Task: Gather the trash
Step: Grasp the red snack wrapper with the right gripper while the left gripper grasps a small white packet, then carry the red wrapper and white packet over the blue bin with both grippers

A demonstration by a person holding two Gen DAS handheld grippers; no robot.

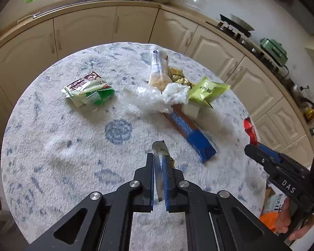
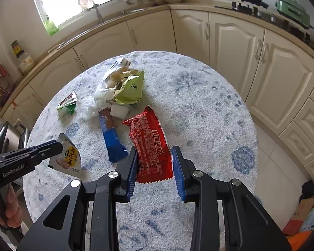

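Left wrist view: the left gripper (image 1: 159, 161) is clamped tight on a silver packet (image 1: 159, 146), whose edge stands up between the blue pads and pokes out past the tips. Beyond the tips and to their right, a blue-brown wrapper (image 1: 190, 133) lies flat on the round table (image 1: 52, 146), one end tucked under a crumpled clear bag (image 1: 157, 96). A yellow-green pouch (image 1: 207, 91) lies just right of that bag, touching it, and a long clear sleeve (image 1: 158, 69) with biscuits in it lies at the far side of the heap. Far ahead to the left, apart from the heap, lies a green-white wrapper (image 1: 88, 89). At the right edge the right gripper (image 1: 253, 146) holds a red wrapper (image 1: 250, 128).

Right wrist view: the right gripper (image 2: 155, 163) is part closed, its blue pads pressing both long sides of the red wrapper (image 2: 150, 146), which sticks out beyond the tips. To the left, the left gripper (image 2: 59, 146) pinches the top corner of the silver packet (image 2: 68, 156), which carries a yellow label. The blue-brown wrapper (image 2: 111, 138) lies between the two grippers, touching neither. Ahead, the clear bag (image 2: 106, 87) holds light scraps, and the yellow-green pouch (image 2: 131, 87) rests against it. The green-white wrapper (image 2: 68, 104) lies left of the heap.
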